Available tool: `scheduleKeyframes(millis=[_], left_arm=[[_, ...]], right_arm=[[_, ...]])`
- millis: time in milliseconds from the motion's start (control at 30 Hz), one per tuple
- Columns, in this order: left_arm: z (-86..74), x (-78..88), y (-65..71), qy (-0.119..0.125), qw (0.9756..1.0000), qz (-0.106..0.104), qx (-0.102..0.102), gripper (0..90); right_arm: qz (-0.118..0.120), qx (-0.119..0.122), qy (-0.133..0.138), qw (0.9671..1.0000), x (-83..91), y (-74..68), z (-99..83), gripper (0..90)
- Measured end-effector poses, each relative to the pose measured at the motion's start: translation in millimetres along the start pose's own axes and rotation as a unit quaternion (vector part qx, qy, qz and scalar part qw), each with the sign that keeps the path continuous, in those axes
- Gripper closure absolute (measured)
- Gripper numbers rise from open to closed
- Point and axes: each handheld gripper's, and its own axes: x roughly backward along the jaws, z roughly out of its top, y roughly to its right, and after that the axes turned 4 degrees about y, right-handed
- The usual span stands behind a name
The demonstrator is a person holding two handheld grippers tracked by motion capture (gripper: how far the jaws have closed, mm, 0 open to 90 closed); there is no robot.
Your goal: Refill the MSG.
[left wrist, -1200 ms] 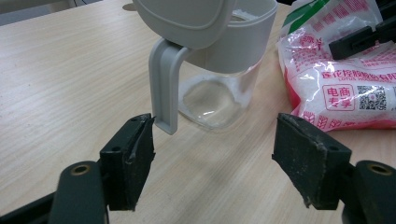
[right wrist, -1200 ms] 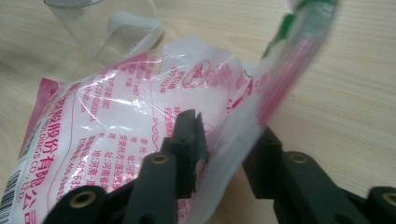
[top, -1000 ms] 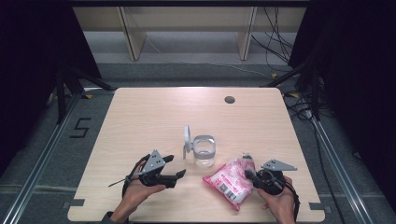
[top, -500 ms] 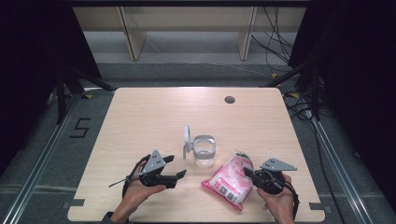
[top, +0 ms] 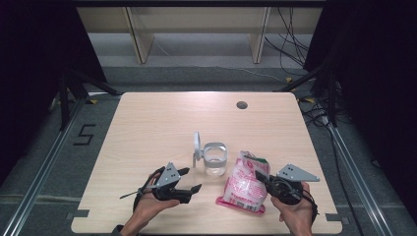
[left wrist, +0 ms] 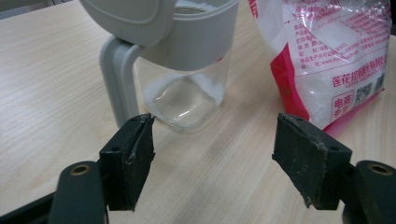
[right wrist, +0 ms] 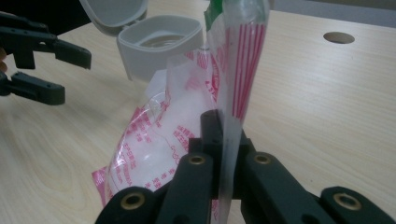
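A clear glass jar (top: 215, 159) with a grey collar and a flipped-open grey lid (top: 196, 145) stands mid-table. Right of it a pink-and-white bag of white granules (top: 244, 187) rests on its bottom edge, top raised. My right gripper (top: 263, 178) is shut on the bag's upper film; the right gripper view has the jaws (right wrist: 224, 135) pinching the bag (right wrist: 159, 140) with the jar (right wrist: 159, 42) just behind. My left gripper (top: 191, 179) stands open near the jar's front left. The left gripper view has its jaws (left wrist: 215, 140) wide apart before the jar (left wrist: 187, 79) and bag (left wrist: 327, 60).
A small round hole (top: 241, 104) is in the light wooden table (top: 147, 128) at the back right. Black stands and cables line the floor on both sides. The left gripper (right wrist: 46, 51) appears at the far left of the right gripper view.
The right gripper has lifted the bag's top higher and brought it closer to the jar. The left gripper has edged slightly right toward the jar, staying open.
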Motion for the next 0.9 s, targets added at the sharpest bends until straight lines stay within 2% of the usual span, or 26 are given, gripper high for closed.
scheduleKeyframes(millis=[33, 67, 100, 133, 167, 200, 233, 333, 367, 400, 533, 567, 633, 667, 700, 733, 767, 800, 833, 867, 900], left_arm=[[0.2, -0.5, -0.7, -0.001, 0.9999, -0.007, -0.010, 28.5], [0.7, 0.1, -0.7, -0.002, 0.9999, -0.004, -0.014, 28.5], [1.6, 1.2, -2.7, -0.006, 0.9996, -0.002, -0.027, 28.5], [1.4, -0.4, -0.7, 0.007, 0.9999, -0.004, -0.009, 28.5], [1.1, 0.0, 0.0, 0.004, 1.0000, 0.002, 0.001, 28.5], [1.1, -0.3, 0.1, 0.003, 1.0000, 0.001, 0.001, 28.5], [1.2, -0.6, 0.3, 0.002, 1.0000, 0.000, -0.004, 28.5], [3.1, -2.0, 2.7, 0.004, 1.0000, -0.005, -0.003, 28.5], [4.0, -2.7, 3.9, 0.004, 1.0000, -0.007, -0.003, 28.5], [4.5, -3.5, 5.5, 0.006, 0.9999, -0.010, -0.003, 28.5], [4.7, -9.3, 11.7, -0.002, 0.9998, -0.017, -0.011, 28.5], [4.5, -11.8, 13.9, -0.002, 0.9997, -0.023, -0.010, 28.5], [5.0, -15.1, 17.8, -0.009, 0.9995, -0.023, -0.021, 28.5], [5.3, -17.8, 20.7, -0.004, 0.9993, -0.033, -0.015, 28.5], [6.3, -18.8, 22.9, -0.008, 0.9994, -0.028, -0.021, 28.5], [6.9, -21.8, 26.0, -0.004, 0.9992, -0.036, -0.017, 28.6], [7.9, -23.7, 28.2, -0.004, 0.9991, -0.036, -0.020, 28.6], [8.3, -25.5, 29.4, -0.004, 0.9990, -0.038, -0.022, 28.6], [8.9, -28.3, 31.4, -0.003, 0.9990, -0.039, -0.021, 28.7], [9.6, -30.9, 33.5, -0.004, 0.9990, -0.038, -0.021, 28.7], [10.3, -33.6, 34.9, -0.005, 0.9989, -0.040, -0.024, 28.7]], right_arm=[[0.001, 0.004, 0.000, 1.0000, 0.5, 0.2, 1.2, 90.0], [0.004, 0.008, 0.009, 0.9999, -0.2, 0.1, 2.4, 90.0], [0.000, 0.008, 0.010, 0.9999, 1.0, -1.9, 3.9, 90.0], [0.003, 0.003, 0.013, 0.9999, 0.8, -5.0, 5.3, 90.0], [0.003, 0.010, 0.003, 0.9999, 2.2, -6.4, 8.0, 90.0], [0.002, 0.028, 0.012, 0.9995, 1.1, -5.5, 10.3, 90.0], [0.005, 0.017, 0.010, 0.9998, 1.4, -8.0, 11.5, 90.0], [0.011, 0.025, 0.017, 0.9995, -0.5, -10.0, 16.7, 90.0], [0.013, 0.019, 0.006, 0.9997, 0.6, -11.8, 19.3, 90.0], [0.012, 0.028, 0.011, 0.9995, -0.8, -11.7, 21.3, 90.0], [0.012, 0.035, 0.008, 0.9993, -2.8, -14.1, 30.5, 90.0], [0.014, 0.045, 0.009, 0.9989, -3.7, -11.7, 32.9, 90.0], [0.014, 0.046, 0.013, 0.9988, -4.8, -11.9, 37.2, 90.0], [0.009, 0.052, 0.008, 0.9986, -3.7, -11.9, 39.8, 90.0], [0.008, 0.052, 0.013, 0.9985, -4.2, -12.2, 41.3, 90.0], [0.007, 0.061, 0.018, 0.9980, -4.5, -10.5, 43.2, 90.0], [0.004, 0.056, 0.019, 0.9982, -3.8, -11.3, 44.9, 90.0], [0.003, 0.068, 0.023, 0.9974, -3.6, -9.7, 46.8, 90.0], [0.004, 0.072, 0.020, 0.9972, -2.7, -8.8, 48.5, 90.0], [0.001, 0.063, 0.018, 0.9979, -2.3, -11.0, 49.5, 90.0], [-0.001, 0.071, 0.016, 0.9974, -1.3, -10.0, 51.5, 90.0]])
